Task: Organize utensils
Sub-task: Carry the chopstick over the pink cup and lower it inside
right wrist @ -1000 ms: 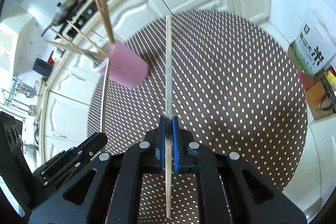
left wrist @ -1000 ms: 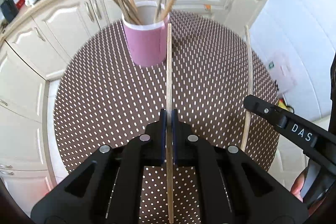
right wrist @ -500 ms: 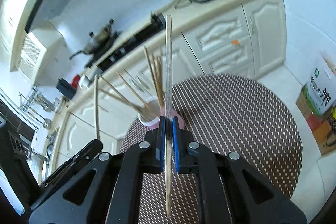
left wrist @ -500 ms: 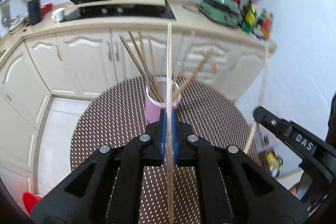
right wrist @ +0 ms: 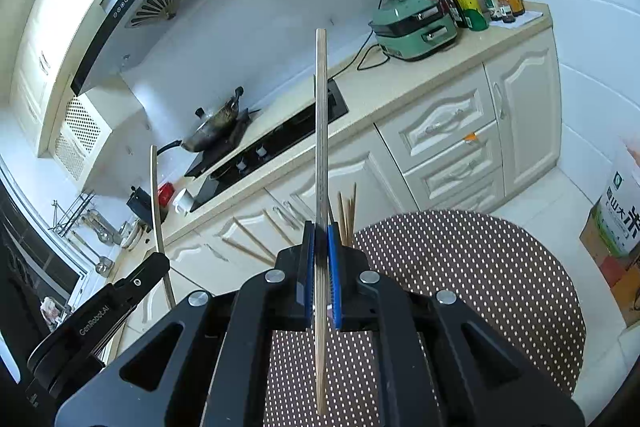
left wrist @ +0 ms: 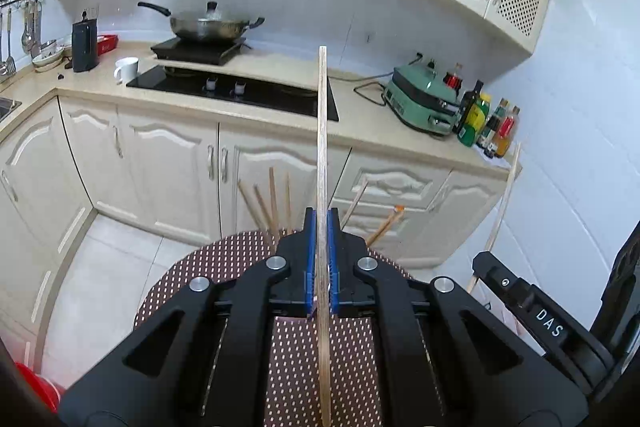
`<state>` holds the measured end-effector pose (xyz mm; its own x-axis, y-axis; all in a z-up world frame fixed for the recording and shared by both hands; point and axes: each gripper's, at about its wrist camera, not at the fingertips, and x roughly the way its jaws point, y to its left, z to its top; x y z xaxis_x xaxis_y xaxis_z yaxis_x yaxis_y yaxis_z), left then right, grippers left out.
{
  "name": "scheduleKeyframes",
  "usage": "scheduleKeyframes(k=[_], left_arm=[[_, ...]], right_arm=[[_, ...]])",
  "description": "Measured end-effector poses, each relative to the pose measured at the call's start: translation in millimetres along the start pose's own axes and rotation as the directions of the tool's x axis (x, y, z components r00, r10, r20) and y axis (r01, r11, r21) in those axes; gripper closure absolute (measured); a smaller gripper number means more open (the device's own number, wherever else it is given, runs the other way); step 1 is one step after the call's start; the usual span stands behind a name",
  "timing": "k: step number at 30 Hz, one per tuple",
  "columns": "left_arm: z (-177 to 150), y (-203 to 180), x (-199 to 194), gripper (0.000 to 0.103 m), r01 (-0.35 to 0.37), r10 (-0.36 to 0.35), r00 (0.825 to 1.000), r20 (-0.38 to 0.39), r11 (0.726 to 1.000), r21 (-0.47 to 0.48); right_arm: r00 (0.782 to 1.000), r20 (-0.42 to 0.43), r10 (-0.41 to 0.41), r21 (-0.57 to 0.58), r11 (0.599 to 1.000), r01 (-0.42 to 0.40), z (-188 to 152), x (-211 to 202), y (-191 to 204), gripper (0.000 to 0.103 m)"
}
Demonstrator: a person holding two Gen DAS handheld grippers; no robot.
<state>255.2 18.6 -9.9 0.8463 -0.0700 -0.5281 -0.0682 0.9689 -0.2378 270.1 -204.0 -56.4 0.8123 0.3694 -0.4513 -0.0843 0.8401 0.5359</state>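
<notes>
Kitchen cabinets behind; dotted bench (left wrist: 192,267) below. Both grippers, left gripper (left wrist: 321,259) and right gripper (right wrist: 321,259), clamp one chopstick each, raised. Next, probably: lower tips into holder among standing chopsticks (left wrist: 274,199).

both the left gripper (left wrist: 321,223) and right gripper (right wrist: 321,231) clamped shut, side by side, angled slightly downward.

brown white-dotted tablecloth (left wrist: 296,367), green cooker (left wrist: 424,103), cream cabinets (left wrist: 160,163)

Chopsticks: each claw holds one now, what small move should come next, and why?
Probably lower both tips toward the sticks in the cup. The left claw and right claw each clamp a chopstick pointing high over it.
</notes>
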Motion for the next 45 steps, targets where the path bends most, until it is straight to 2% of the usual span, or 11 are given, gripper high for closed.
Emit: scheduleKeyframes(k=[5,10,19,24,31,35,38,45], left_arm=[[11,-1,16,0.097,0.010,-0.010,0.998,0.055,1.000,-0.003],[11,8,59,0.097,0.060,-0.060,0.997,0.051,0.998,-0.011],[-10,33,126,0.097,0.132,-0.129,0.988,0.086,0.991,-0.030],[-19,40,135,0.097,0.155,-0.152,0.972,0.179,0.988,-0.005],[-38,46,147,0.097,0.213,-0.206,0.932,0.298,0.977,0.010],[-57,37,156,0.097,0.210,-0.228,0.917,0.326,0.974,0.089],[-68,33,162,0.097,0.213,-0.245,0.913,0.327,0.968,0.130],[-85,43,175,0.097,0.206,-0.247,0.918,0.309,0.966,0.159]], right_arm=[[0.998,0.066,-0.002,-0.010,1.000,0.002,9,14,6,0.098],[0.991,0.131,0.008,-0.049,0.999,-0.002,12,41,13,0.098],[0.987,0.161,0.031,-0.090,0.996,-0.016,2,103,2,0.098],[0.978,0.192,0.079,-0.107,0.993,-0.059,-6,116,-3,0.098],[0.964,0.246,0.100,-0.176,0.983,-0.057,-27,125,-9,0.098],[0.958,0.259,0.122,-0.193,0.978,-0.073,-36,129,-13,0.098],[0.956,0.262,0.130,-0.204,0.976,-0.077,-40,132,-14,0.098],[0.956,0.257,0.142,-0.212,0.973,-0.088,-50,138,-17,0.098]])
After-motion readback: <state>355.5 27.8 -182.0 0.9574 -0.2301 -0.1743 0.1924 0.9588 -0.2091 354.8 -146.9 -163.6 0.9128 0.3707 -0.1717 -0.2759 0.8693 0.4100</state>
